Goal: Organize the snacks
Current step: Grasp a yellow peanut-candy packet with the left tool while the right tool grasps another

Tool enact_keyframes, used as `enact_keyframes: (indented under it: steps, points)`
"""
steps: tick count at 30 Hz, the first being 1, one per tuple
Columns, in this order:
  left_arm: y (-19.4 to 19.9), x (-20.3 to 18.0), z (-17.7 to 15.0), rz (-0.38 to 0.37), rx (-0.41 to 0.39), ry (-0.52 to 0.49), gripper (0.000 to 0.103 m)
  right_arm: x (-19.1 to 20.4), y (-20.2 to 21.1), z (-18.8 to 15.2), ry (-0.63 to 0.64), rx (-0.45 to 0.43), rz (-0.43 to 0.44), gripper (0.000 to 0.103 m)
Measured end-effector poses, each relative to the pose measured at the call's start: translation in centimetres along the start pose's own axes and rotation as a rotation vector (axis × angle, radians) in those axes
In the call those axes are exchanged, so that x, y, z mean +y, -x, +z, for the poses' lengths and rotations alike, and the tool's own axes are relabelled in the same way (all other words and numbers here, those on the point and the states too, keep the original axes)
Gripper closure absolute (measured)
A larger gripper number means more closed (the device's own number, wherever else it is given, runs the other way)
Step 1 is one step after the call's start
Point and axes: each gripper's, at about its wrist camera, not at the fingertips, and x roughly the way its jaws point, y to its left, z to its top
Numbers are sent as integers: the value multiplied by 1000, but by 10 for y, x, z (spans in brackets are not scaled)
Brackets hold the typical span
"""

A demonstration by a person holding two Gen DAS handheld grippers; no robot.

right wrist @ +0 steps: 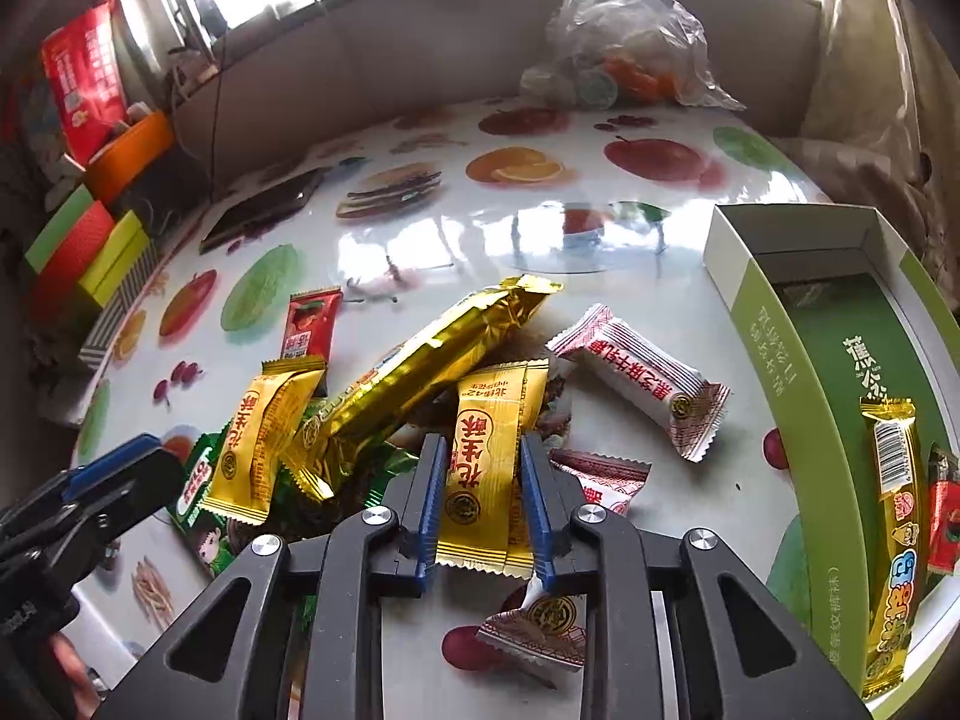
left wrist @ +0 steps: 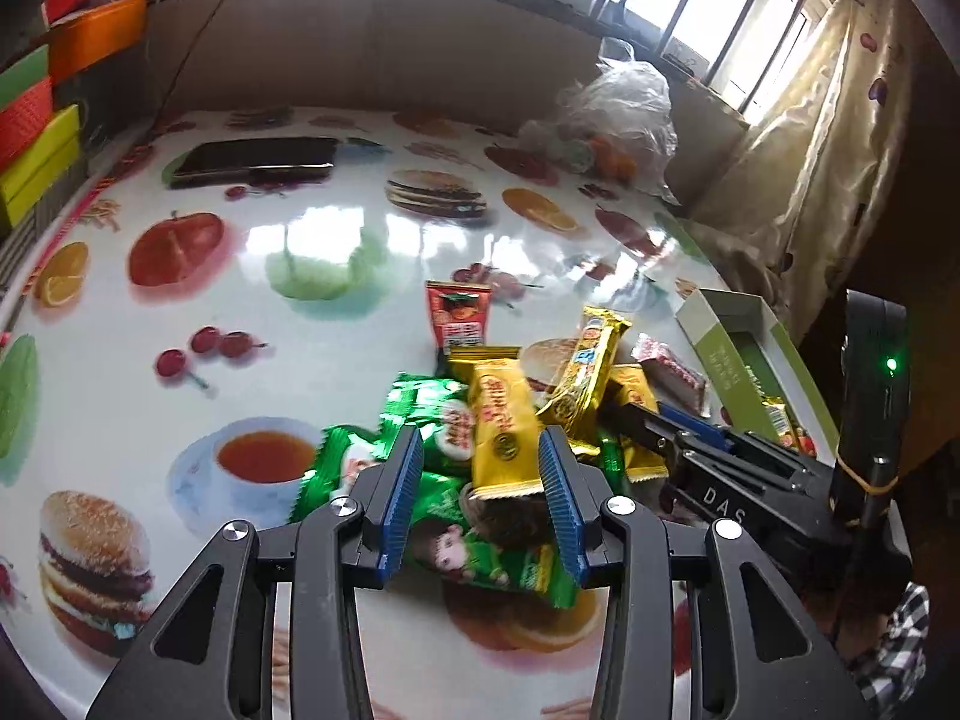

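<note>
A pile of wrapped snacks lies on the fruit-print table (left wrist: 336, 240). My left gripper (left wrist: 480, 468) is open, its blue pads either side of a yellow packet (left wrist: 501, 426) lying on green packets (left wrist: 432, 414). My right gripper (right wrist: 483, 486) has its pads closed against another yellow packet (right wrist: 483, 462). A long gold bar (right wrist: 420, 366), a second yellow packet (right wrist: 258, 438), a small red sachet (right wrist: 309, 327) and white-red packets (right wrist: 642, 378) lie around it. A green open box (right wrist: 798, 396) at right holds a long gold bar (right wrist: 894, 528) and a red sachet (right wrist: 942, 525).
A dark phone (left wrist: 258, 159) lies at the table's far left. A clear plastic bag (right wrist: 624, 36) with fruit sits at the far edge. Coloured boxes (left wrist: 36, 138) are stacked off the left side. A curtain (left wrist: 822, 138) hangs at right.
</note>
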Motion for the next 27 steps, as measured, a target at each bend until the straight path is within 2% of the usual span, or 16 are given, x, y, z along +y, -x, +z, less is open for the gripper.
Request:
enact_keyframes:
  steps: [8, 27]
  points:
    - [-17, -16, 9, 0, 26, -33, 62, -8, 5, -1, -14, -10, 7, 82]
    - [-47, -22, 13, 83, 76, -62, 62, -10, 18, -3, -16, -25, 13, 82]
